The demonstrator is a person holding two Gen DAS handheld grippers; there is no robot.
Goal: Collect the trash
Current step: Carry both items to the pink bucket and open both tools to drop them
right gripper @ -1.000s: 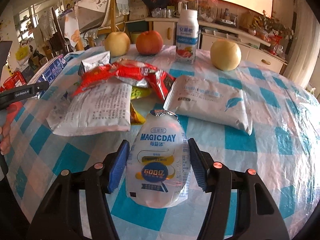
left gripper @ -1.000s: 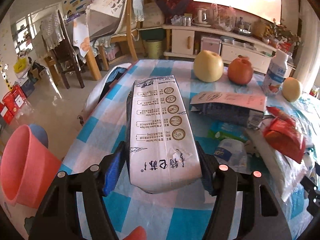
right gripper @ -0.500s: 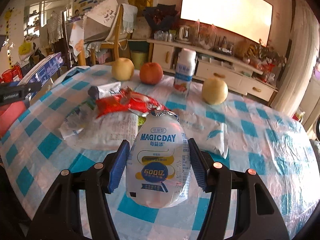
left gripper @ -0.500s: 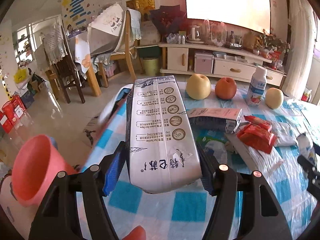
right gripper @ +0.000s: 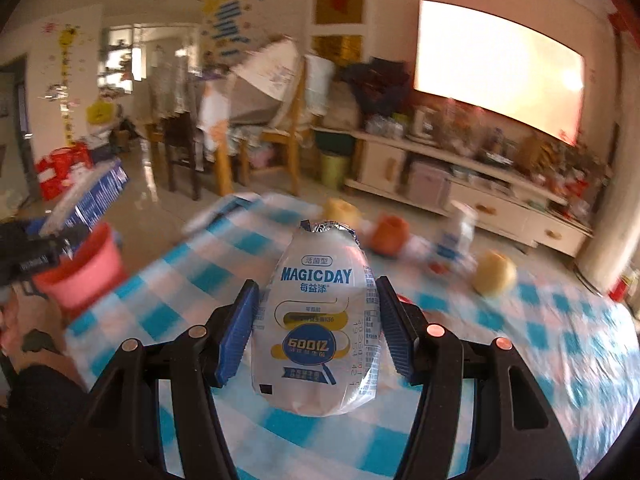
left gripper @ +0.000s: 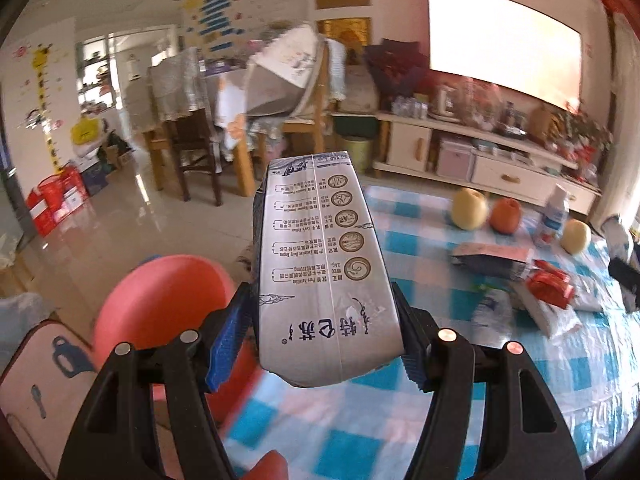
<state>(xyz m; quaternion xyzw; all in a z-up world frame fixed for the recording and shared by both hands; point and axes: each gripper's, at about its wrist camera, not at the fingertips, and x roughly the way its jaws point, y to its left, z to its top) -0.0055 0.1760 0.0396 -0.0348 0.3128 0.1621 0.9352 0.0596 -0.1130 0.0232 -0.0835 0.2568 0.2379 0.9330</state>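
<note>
My left gripper [left gripper: 322, 336] is shut on a grey-white milk carton [left gripper: 324, 264] and holds it in the air past the table's left edge, next to a pink bucket [left gripper: 160, 300]. My right gripper [right gripper: 316, 328] is shut on a white MAGICDAY drink bottle [right gripper: 320, 320] and holds it above the blue-checked table [right gripper: 192, 280]. The pink bucket [right gripper: 84, 272] and the left gripper with its carton [right gripper: 92, 200] show at the left of the right wrist view. Wrappers, a red packet [left gripper: 550, 286] and white bags [left gripper: 556, 316] lie on the table.
Two yellow apples [left gripper: 470, 210], a red apple [left gripper: 506, 214] and a small milk bottle [left gripper: 556, 216] stand at the table's far side. Wooden chairs [left gripper: 192, 152] and a white cabinet [left gripper: 480, 160] stand beyond. A pink board [left gripper: 40, 368] is beside the bucket.
Both grippers have lifted their items off the table and swung left toward the pink bucket. The table and its litter now lie lower and to the right. The right wrist view is blurred.
</note>
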